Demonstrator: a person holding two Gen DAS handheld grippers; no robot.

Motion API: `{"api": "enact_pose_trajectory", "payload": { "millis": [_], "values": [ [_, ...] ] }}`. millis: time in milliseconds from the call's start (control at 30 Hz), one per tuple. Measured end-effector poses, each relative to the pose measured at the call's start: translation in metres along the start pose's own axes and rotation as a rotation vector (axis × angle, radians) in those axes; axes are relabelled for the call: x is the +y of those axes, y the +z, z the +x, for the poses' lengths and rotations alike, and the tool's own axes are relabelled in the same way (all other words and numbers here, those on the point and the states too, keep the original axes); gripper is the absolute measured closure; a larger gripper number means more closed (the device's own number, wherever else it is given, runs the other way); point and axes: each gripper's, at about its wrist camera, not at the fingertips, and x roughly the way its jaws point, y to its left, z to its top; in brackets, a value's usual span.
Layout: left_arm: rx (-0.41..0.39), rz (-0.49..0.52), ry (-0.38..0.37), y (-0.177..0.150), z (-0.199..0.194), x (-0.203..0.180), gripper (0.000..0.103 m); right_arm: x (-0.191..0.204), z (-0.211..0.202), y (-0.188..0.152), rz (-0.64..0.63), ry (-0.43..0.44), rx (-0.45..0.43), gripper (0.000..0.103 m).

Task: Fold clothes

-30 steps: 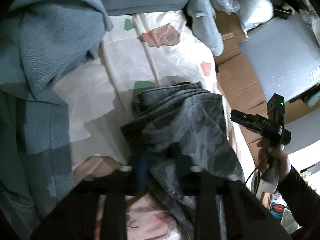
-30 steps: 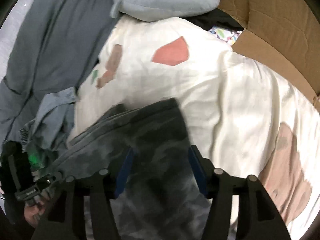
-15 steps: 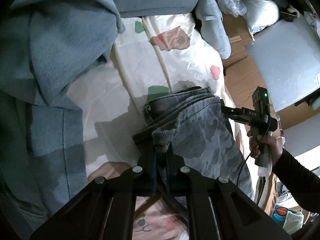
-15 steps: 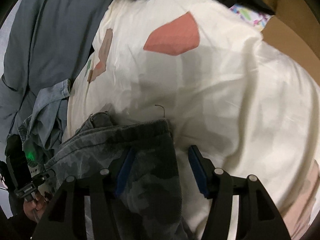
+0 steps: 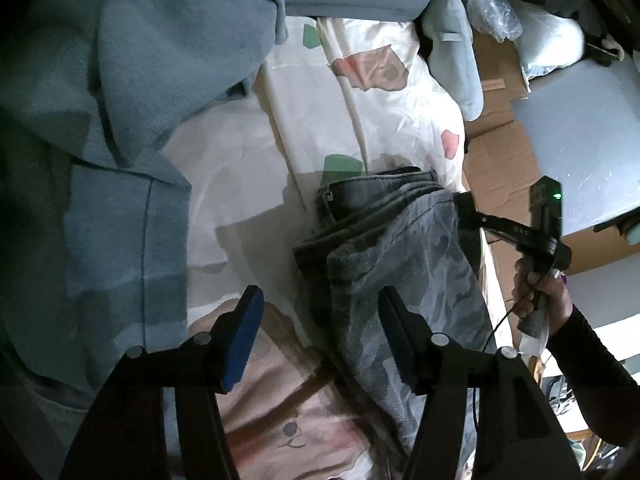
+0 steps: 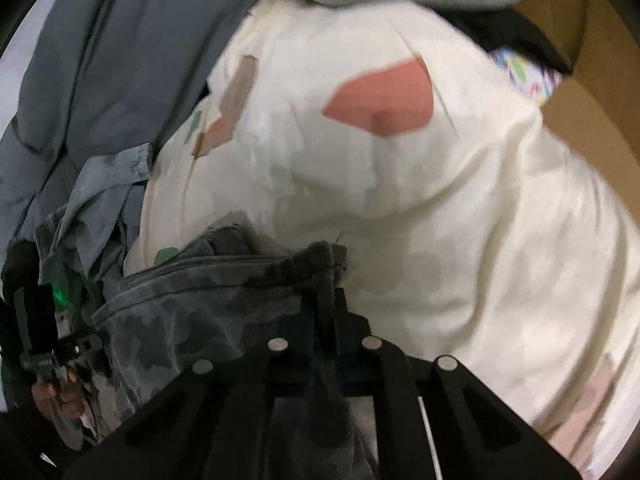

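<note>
Saw mostly a cream bed sheet (image 5: pixel 240 168), smooth and faintly glossy, creased in long ridges and printed with blocky pink, green and brown patches; lost its near end under the tools and its edges past the frame. Noted a big blue-grey garment (image 5: pixel 132 128) of soft twilled cloth heaped on the left in the left wrist view, its lower part sunk in shadow; could not tell what kind. Made out brown corrugated cardboard (image 5: pixel 500 168) beside the bed, partly covered.

Found the jeans (image 5: pixel 400 248) on the sheet, folded into a long band of heavy grey denim with a mottled, camouflage-like wash. Saw darker waistband layers stacked at the far end, the near end hidden beneath the left gripper (image 5: pixel 320 308). Caught its blue-padded fingers (image 5: pixel 244 336) opening, well apart, pads pressing nothing — one over the sheet, the other overlapping the denim's edge.

Saw the right gripper (image 6: pixel 326 300) with fingers closed tight, pinching a raised ridge of denim at the jeans' far corner; could not see the pads themselves, buried in cloth and blurred. Glimpsed the right hand (image 5: pixel 536 288), dark-sleeved, round its handle — and the left hand (image 6: pixel 60 396), dim and cut off at the frame edge.
</note>
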Motion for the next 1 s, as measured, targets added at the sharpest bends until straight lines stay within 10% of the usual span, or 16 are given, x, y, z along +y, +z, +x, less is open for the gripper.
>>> {"api": "enact_pose_trajectory", "payload": {
  "millis": [533, 1000],
  "values": [
    [-0.027, -0.046, -0.145, 0.001, 0.02, 0.011, 0.043, 0.022, -0.031, 0.035, -0.135, -0.086, -0.044, 0.098],
    [-0.067, -0.02, -0.143, 0.004, 0.003, 0.0, 0.091, 0.01, -0.019, 0.031, -0.081, -0.097, -0.049, 0.098]
  ]
}}
